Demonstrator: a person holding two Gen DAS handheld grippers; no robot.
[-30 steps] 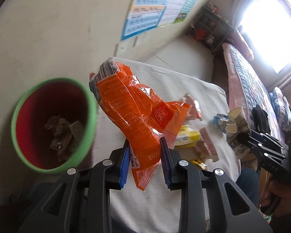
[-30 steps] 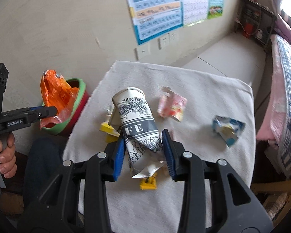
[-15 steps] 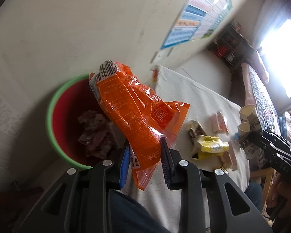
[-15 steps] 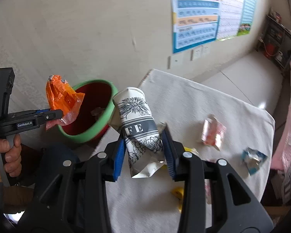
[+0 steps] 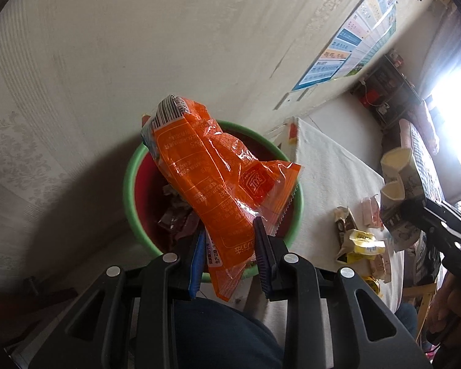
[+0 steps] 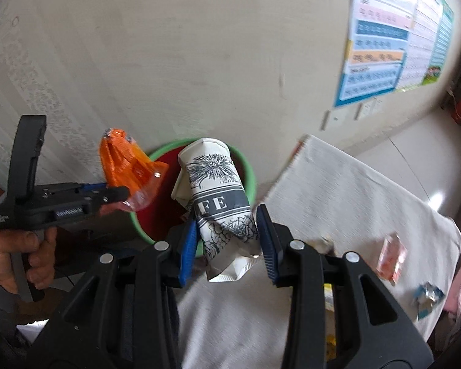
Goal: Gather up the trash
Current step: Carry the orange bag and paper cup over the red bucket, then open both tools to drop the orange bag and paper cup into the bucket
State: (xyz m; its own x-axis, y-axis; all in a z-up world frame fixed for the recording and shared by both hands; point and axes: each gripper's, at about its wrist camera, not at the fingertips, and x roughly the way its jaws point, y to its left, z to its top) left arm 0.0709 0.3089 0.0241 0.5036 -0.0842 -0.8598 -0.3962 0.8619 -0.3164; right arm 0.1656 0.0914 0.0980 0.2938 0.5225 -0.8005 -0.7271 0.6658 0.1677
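My left gripper is shut on an orange snack wrapper and holds it over the green-rimmed red bin, which has dark scraps inside. My right gripper is shut on crushed white paper coffee cups, just in front of the bin. The left gripper with the wrapper shows in the right wrist view beside the bin's left rim. The right gripper with the cups shows at the right of the left wrist view.
The bin stands by the wall, left of a table with a white cloth. On the cloth lie a yellow wrapper, a pink packet and a blue-silver wrapper. A poster hangs on the wall.
Both grippers have swung left from over the table towards the bin. The orange wrapper is now over the bin's opening, and the cups have come up to its rim.
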